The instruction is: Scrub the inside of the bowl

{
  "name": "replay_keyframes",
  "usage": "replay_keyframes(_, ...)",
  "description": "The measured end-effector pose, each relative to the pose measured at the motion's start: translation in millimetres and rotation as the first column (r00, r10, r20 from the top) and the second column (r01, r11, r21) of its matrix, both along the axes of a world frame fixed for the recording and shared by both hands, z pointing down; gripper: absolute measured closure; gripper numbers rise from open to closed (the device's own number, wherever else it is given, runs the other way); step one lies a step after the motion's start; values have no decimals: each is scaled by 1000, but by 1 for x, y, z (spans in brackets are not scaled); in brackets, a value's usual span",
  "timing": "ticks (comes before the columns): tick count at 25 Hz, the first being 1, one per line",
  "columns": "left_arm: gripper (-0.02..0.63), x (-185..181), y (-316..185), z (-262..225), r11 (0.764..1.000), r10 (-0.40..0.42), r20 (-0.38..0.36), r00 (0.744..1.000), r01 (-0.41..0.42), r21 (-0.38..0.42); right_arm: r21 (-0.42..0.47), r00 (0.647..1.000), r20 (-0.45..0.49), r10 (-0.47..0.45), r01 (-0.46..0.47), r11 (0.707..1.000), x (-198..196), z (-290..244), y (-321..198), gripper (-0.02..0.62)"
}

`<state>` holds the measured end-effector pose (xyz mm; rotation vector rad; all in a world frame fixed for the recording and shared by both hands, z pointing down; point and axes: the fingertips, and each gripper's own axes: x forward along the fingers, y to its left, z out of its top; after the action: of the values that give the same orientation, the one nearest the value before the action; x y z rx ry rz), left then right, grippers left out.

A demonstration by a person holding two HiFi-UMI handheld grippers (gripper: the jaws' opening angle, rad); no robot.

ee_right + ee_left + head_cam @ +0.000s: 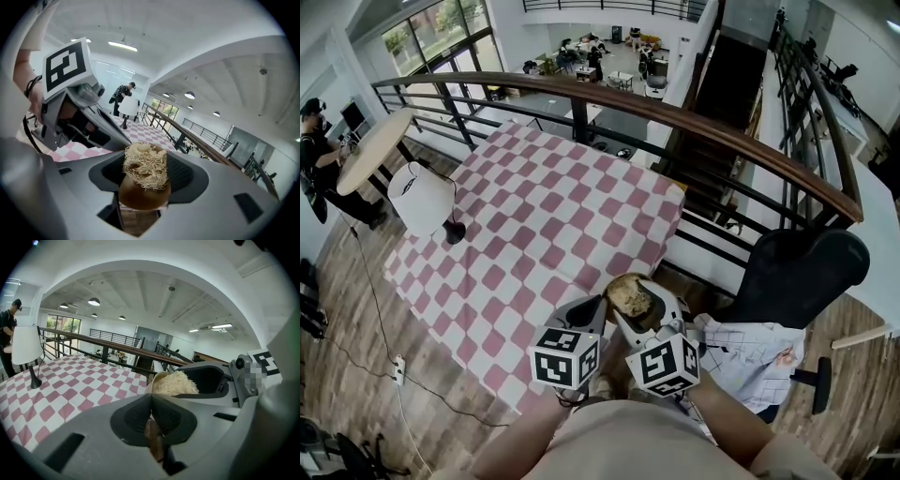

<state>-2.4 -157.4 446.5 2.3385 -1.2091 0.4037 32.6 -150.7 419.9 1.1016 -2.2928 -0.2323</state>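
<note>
Brown bowl [143, 198], rim pinched by closed left gripper [600, 310]; right gripper [644, 307] clamped on loofah scrubber [144, 166] inside it, near checked bench [534, 216].

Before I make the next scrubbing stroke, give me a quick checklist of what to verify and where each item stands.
1. Left gripper clamped on the bowl: ok, its jaws are closed on the rim.
2. Right gripper holding the loofah scrubber: ok, it sits between the jaws.
3. Scrubber inside the bowl: ok, the head view shows it in the hollow.
4. Bowl resting on the checkered table: cannot tell; it is at the near edge.
5. Lamp out of the way: ok, it stands well off to the left.
6. Inside of the bowl clean: cannot tell, the scrubber covers it.
</note>
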Motion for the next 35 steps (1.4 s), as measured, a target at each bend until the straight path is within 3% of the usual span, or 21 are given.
replay_keyframes(3,589,2,-2,0,1000,-8,8,1000,8,23,23,999,10,-44,44,999,-8,-1,-1,345)
replay_keyframes(10,591,-10,-12,-7,998,-33,12,999,33,44,-51,982,33,-184,185,981,-26,8,18,345)
replay_keyframes(14,589,-18,-14,-6,999,-41,-1,999,41,32,-89,973,-13,-232,230,969,-29,17,33,345)
replay_keyframes(20,589,-22,-10,-5,999,-27,-6,1000,27,20,-104,975,-118,-187,175,979,-4,26,28,345)
replay_keyframes(25,589,-8,0,1,1000,14,-56,998,-15,-21,24,978,-189,-92,98,995,10,18,17,344)
replay_keyframes(31,589,5,2,-8,998,66,-40,997,-66,4,135,988,-131,-85,103,985,-6,-5,15,344)
replay_keyframes(35,591,-2,-3,-13,998,56,0,998,-56,35,83,989,-81,-127,133,988,-8,-17,20,344)
